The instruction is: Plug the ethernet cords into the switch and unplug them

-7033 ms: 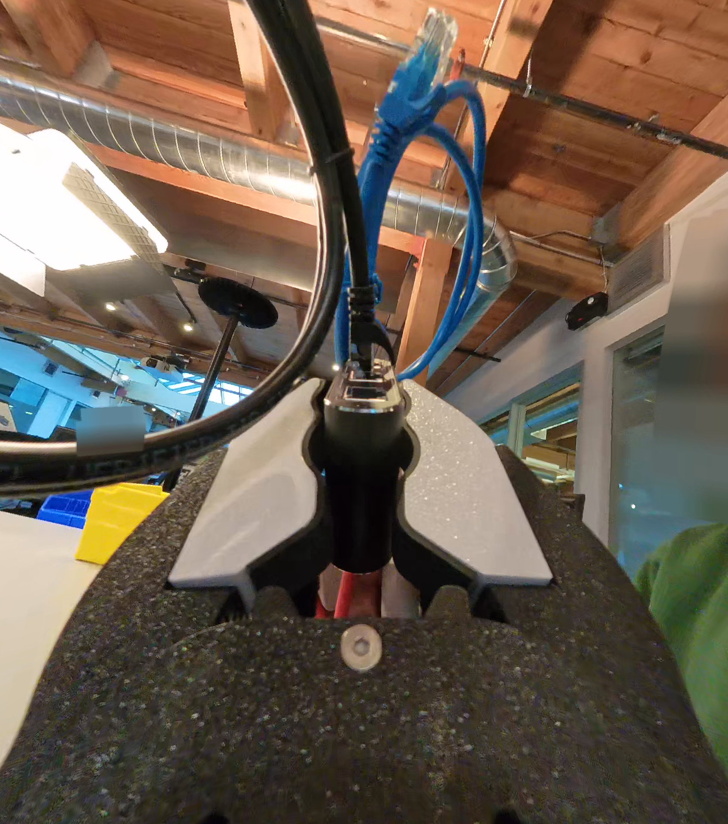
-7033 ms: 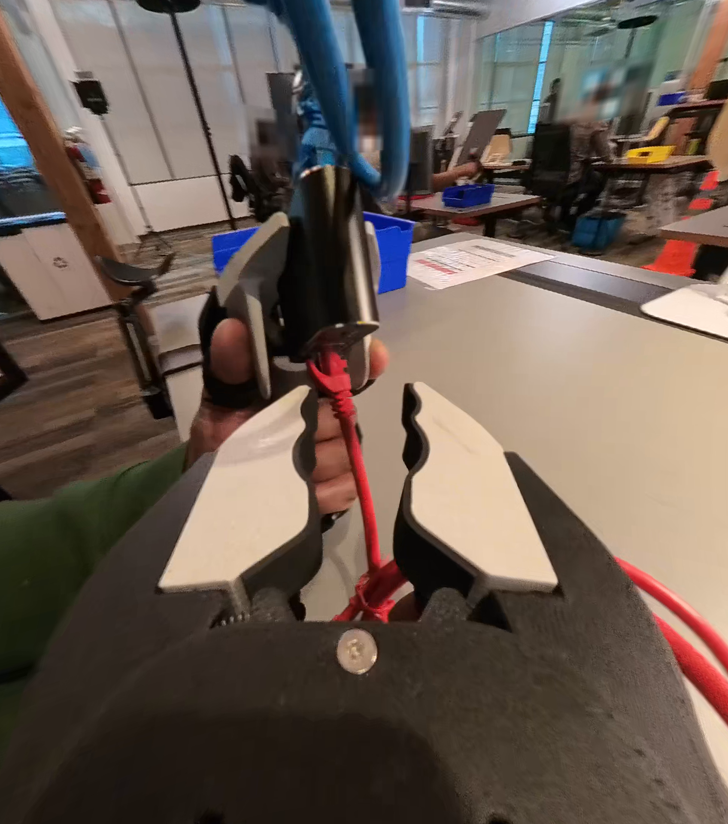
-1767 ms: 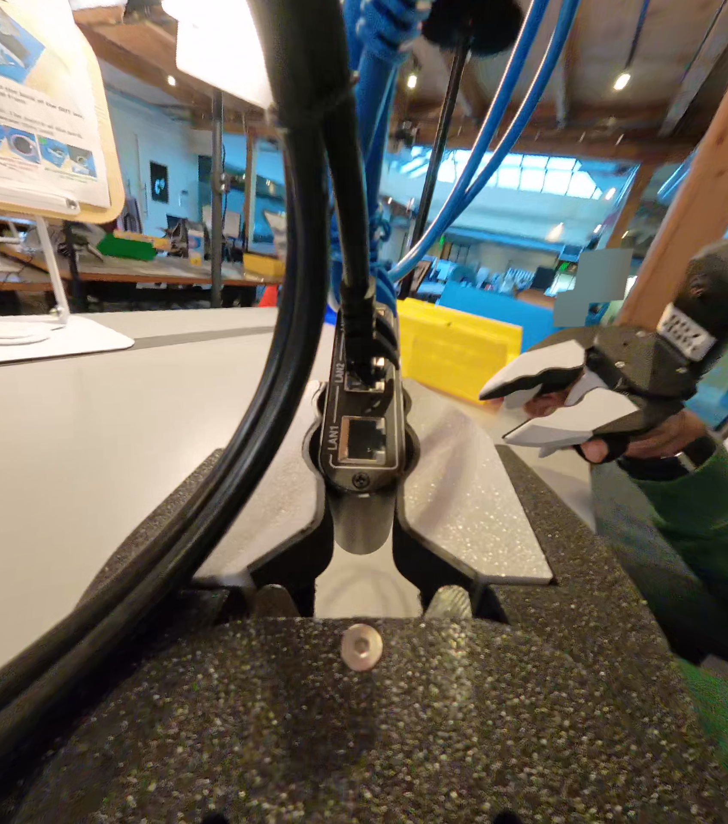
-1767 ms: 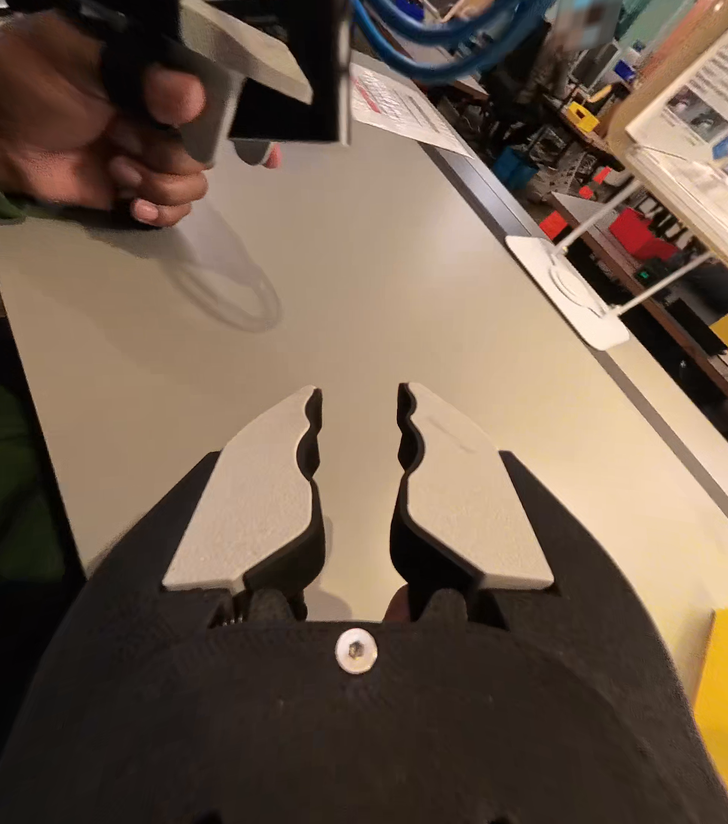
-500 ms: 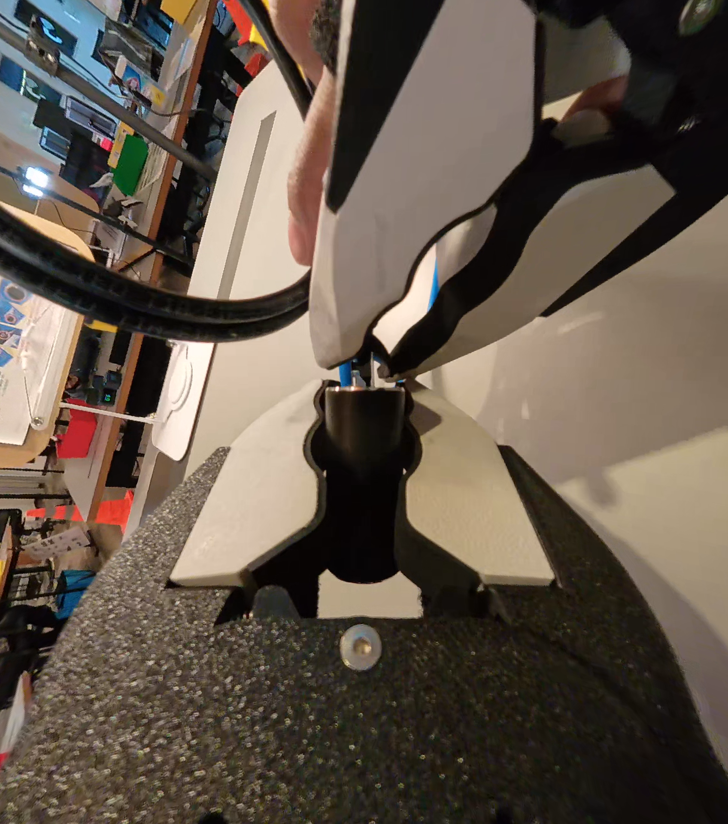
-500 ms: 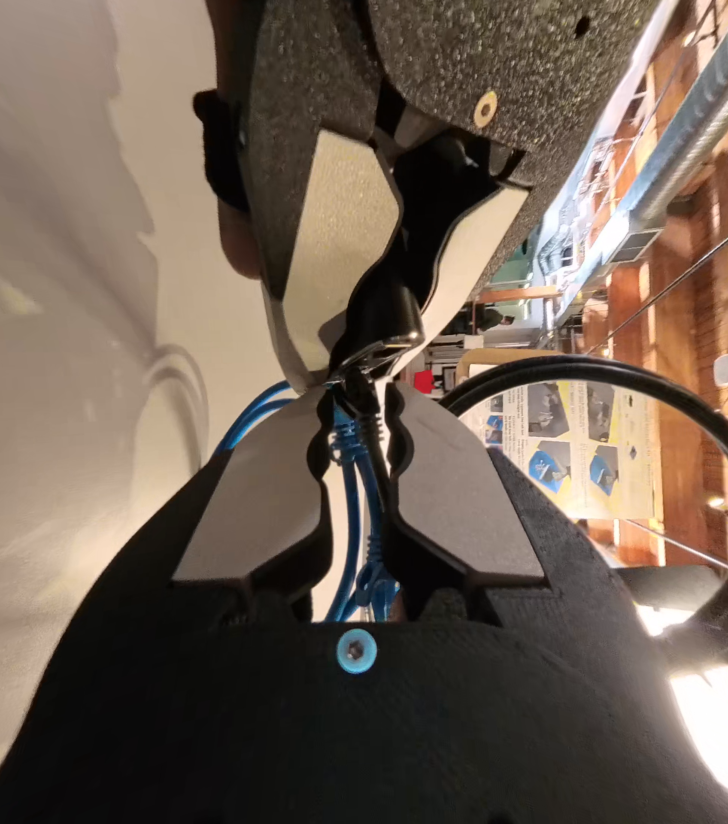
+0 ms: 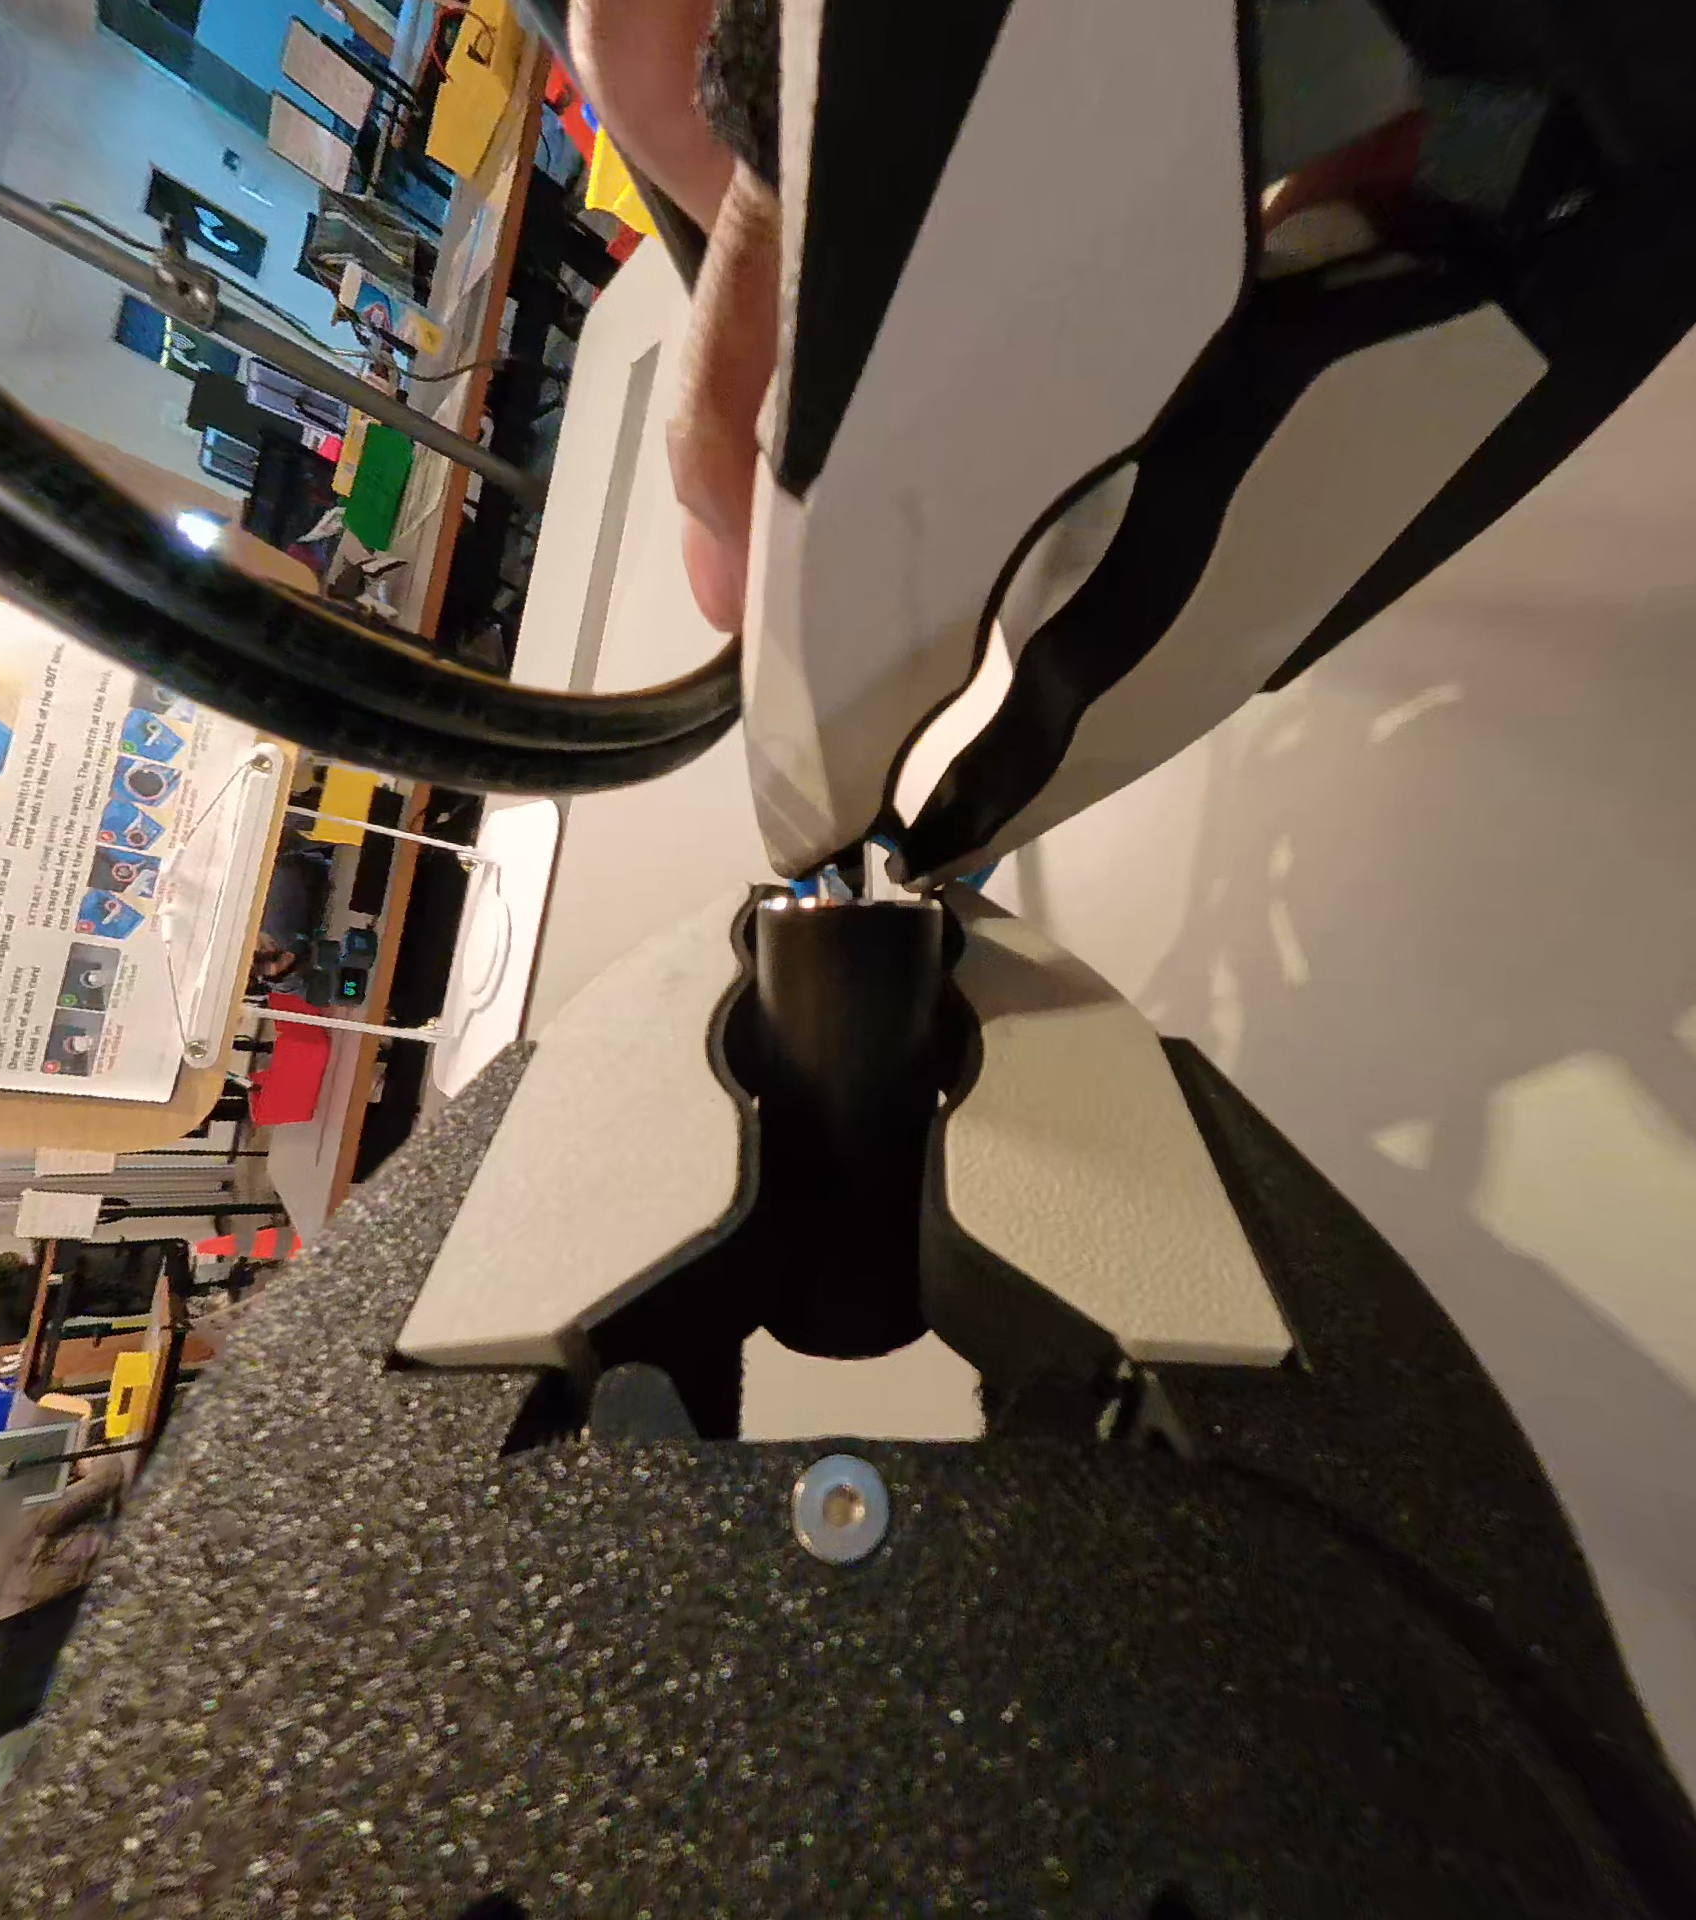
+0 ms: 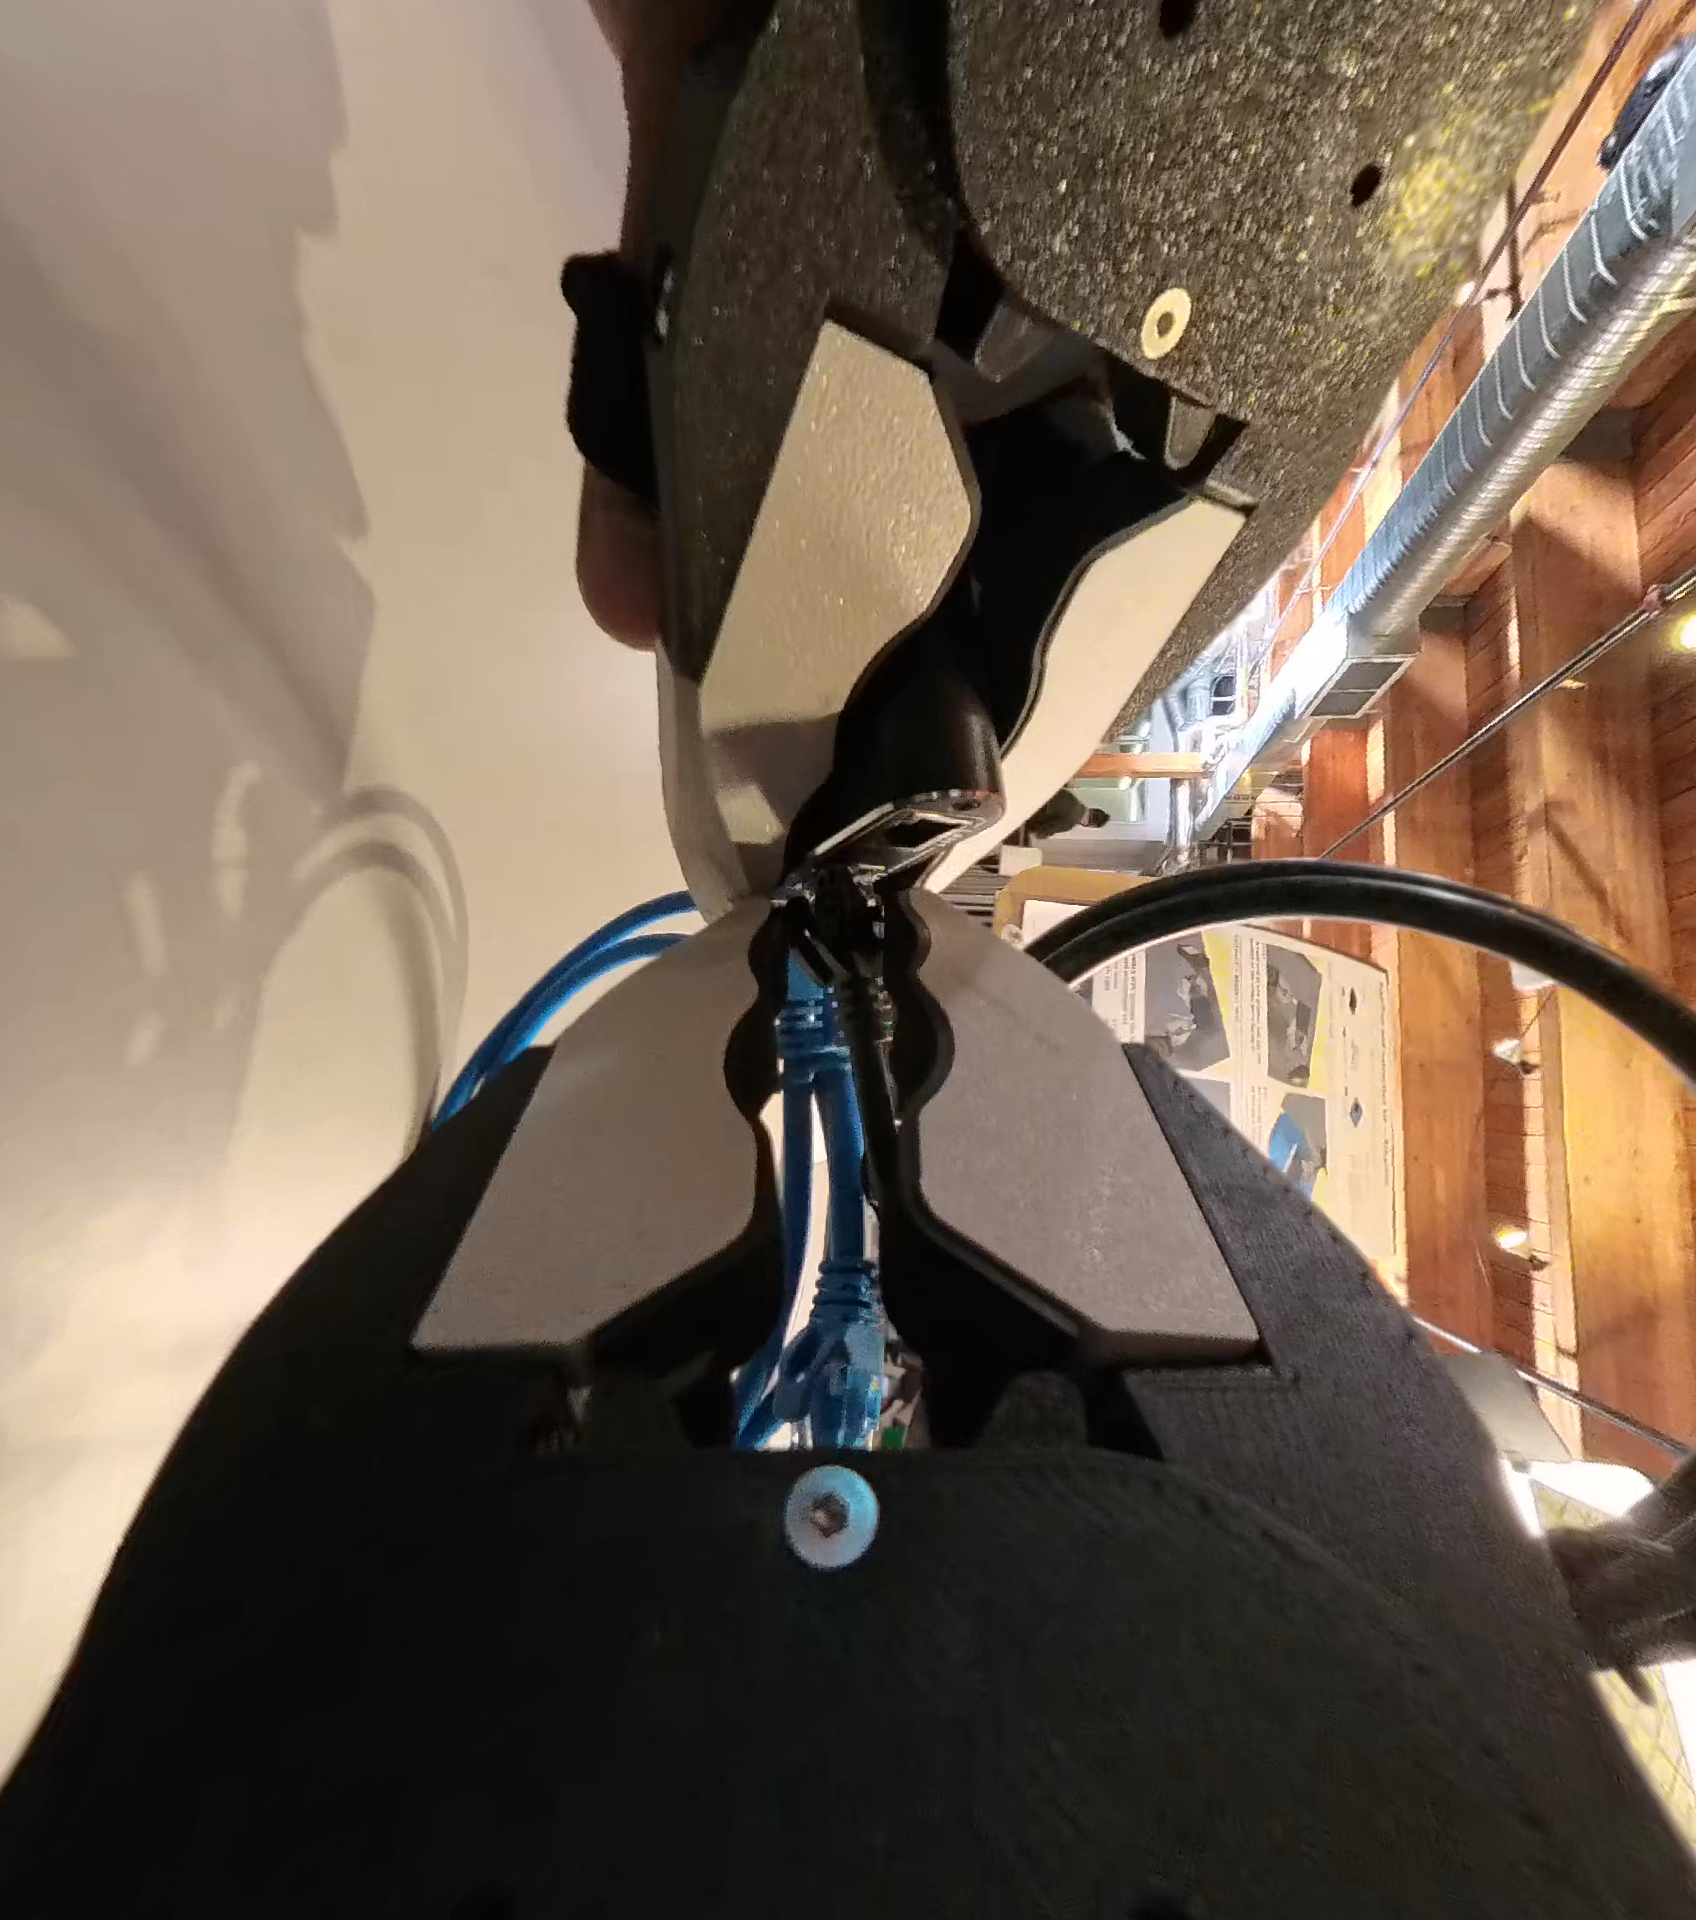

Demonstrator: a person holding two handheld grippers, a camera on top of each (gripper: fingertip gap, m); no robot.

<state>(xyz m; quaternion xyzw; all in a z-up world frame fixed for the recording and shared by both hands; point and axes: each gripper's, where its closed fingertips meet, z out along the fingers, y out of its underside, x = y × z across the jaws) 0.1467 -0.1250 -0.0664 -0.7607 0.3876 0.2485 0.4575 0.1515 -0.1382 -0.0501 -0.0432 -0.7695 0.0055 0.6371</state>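
My left tongs (image 7: 849, 925) are clamped on the black switch (image 7: 844, 1049), held off the table (image 7: 1550, 831), and my right tongs (image 8: 828, 925) are closed around the black cord's plug (image 8: 859, 961) where it enters the switch, the blue cords (image 8: 808, 1091) running between the fingers. To unplug well, I should squeeze the plug's latch tab and pull straight back along the port's line, holding the switch steady so nothing twists.

Both tools (image 7: 849, 914) (image 8: 839, 914) clamped, tip-to-tip
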